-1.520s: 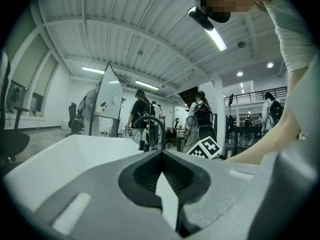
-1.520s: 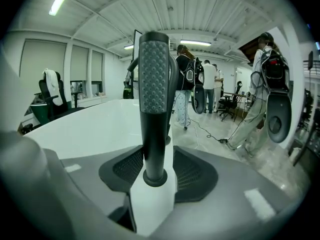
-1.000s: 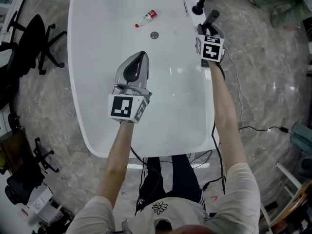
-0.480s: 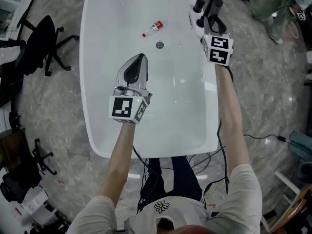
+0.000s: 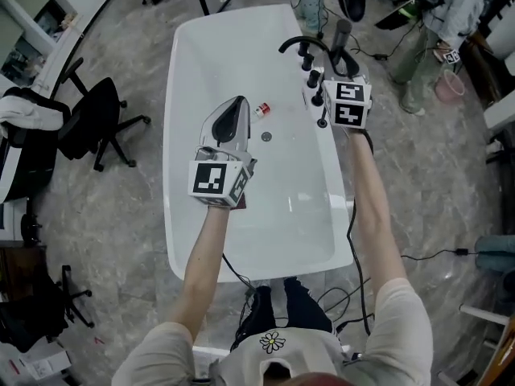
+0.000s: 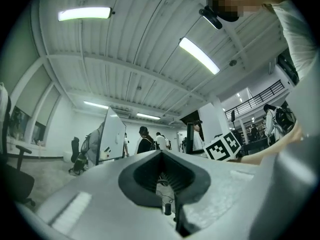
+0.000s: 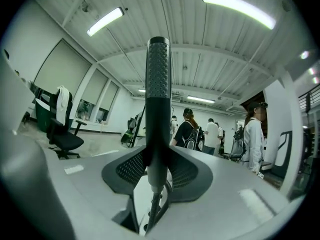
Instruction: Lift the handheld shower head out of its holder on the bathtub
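A black swivel chair (image 5: 95, 121) stands on the grey marbled floor (image 5: 113, 248) at the far left. Beside it is a glossy white oval bathtub (image 5: 205, 51). My left gripper (image 5: 236, 104) hangs over the tub. Its smooth grey jaws are pressed together into a point and hold nothing, and its ribbed dark pads (image 6: 150, 170) meet along a thin slit. Just right of it, on the tub's bottom, lies a small clear bottle (image 5: 262, 108) with a red cap, near the round metal drain (image 5: 266, 137). On the right rim are matte black taps (image 5: 311, 61) and a curved black spout (image 5: 294, 42). My right gripper (image 5: 344, 58) is clamped on the shower head (image 7: 158, 84), a slim dark stick with a dotted face. It stands upright above that rim, and its ribbed hose (image 7: 153, 208) drops between the jaws.
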Action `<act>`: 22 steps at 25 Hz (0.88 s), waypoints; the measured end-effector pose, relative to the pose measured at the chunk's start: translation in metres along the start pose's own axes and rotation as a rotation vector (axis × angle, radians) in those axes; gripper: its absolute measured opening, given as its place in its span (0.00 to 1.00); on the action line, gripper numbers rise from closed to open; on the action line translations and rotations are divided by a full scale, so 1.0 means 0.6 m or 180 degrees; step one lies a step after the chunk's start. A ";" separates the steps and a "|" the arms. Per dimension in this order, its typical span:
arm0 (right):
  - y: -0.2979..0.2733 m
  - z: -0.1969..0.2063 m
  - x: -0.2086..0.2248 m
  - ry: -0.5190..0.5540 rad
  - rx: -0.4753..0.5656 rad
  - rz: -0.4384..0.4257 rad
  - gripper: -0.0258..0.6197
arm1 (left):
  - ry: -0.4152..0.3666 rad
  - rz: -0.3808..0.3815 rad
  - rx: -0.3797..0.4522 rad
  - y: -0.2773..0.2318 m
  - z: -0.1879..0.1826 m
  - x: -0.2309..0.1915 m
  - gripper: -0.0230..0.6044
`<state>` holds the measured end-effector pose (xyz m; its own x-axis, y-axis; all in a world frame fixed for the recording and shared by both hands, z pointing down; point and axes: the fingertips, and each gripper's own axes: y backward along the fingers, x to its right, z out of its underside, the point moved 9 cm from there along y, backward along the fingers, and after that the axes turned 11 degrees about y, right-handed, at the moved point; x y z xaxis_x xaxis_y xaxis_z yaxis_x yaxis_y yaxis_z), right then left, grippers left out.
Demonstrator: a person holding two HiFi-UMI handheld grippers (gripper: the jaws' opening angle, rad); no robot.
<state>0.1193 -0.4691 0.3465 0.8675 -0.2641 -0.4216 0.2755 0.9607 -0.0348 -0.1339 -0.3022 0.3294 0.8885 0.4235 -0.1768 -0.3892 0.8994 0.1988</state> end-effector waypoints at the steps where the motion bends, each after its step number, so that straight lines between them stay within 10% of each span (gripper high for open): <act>1: 0.013 -0.020 0.003 0.0003 0.0043 0.0022 0.27 | -0.0029 0.0023 0.0054 0.004 -0.021 0.007 0.04; 22: 0.334 -0.260 -0.043 -0.0065 0.0417 0.0125 0.27 | 0.0277 0.0126 0.0508 0.119 -0.216 0.122 0.04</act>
<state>0.0873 -0.2566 0.2090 0.8865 -0.2295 -0.4018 0.2919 0.9512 0.1006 -0.1282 -0.1927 0.2058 0.8462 0.4721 -0.2473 -0.3736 0.8563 0.3565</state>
